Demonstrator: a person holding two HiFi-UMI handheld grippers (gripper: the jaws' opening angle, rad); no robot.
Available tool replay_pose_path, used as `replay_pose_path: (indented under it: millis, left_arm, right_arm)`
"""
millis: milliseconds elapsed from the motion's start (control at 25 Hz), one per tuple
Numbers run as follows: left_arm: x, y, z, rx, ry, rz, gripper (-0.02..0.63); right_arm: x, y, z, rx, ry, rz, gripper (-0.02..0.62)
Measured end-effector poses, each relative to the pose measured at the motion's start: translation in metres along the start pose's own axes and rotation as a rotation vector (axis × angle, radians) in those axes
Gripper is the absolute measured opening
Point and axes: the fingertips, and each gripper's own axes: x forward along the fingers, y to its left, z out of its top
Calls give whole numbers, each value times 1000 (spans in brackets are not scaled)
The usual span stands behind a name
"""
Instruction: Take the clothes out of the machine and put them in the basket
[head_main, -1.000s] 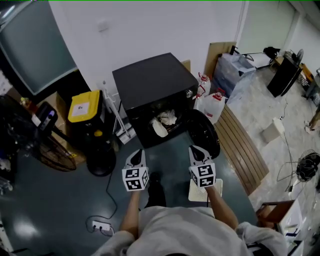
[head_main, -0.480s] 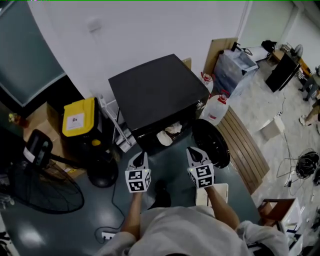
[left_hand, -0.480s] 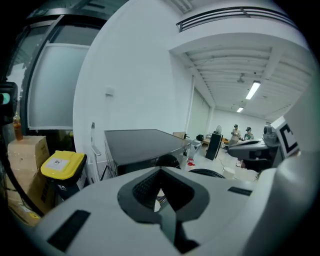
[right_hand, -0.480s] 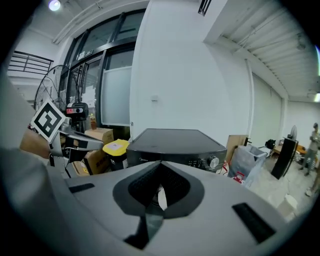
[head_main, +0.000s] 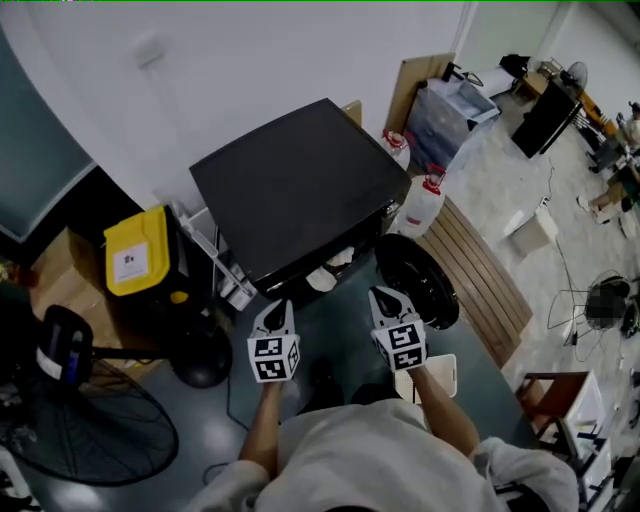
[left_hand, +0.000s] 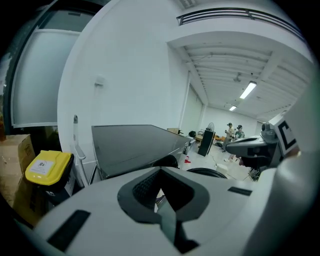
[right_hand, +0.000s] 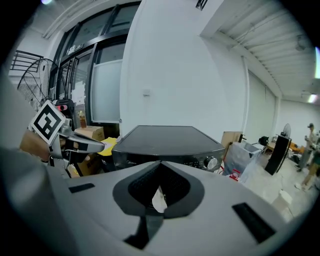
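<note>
Here we aim the left tool (head_main: 275, 320) and right tool (head_main: 386, 302), jaws together and empty, at clothes (head_main: 322, 279) in the washing machine (head_main: 290, 180).

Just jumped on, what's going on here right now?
A person faces the black machine, whose door stands open. The left hand-held gripper and right hand-held gripper are both shut and empty, short of the opening. Pale clothes lie inside, not yet grasped. The white basket sits on the floor at the person's right.

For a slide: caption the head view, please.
Left gripper and right gripper, both shut, face the open black washer holding pale clothes.
</note>
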Motion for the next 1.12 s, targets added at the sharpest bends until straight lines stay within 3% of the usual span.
replay_pose_path:
  millis: [280, 520, 680, 1120]
  left_arm:
    - [12, -17, -10, 20, 36, 5, 18]
    - [19, -27, -32, 11, 58, 73, 18]
    - [26, -39, -42, 47, 57, 103, 18]
    - [62, -50, -48, 99, 34, 63, 18]
  right_arm:
    - [9, -11, -7, 16, 6, 30, 23]
    - [20, -23, -18, 18, -12, 87, 23]
    - [25, -38, -28, 28, -50, 69, 23]
    - [41, -51, -68, 49, -21, 53, 23]
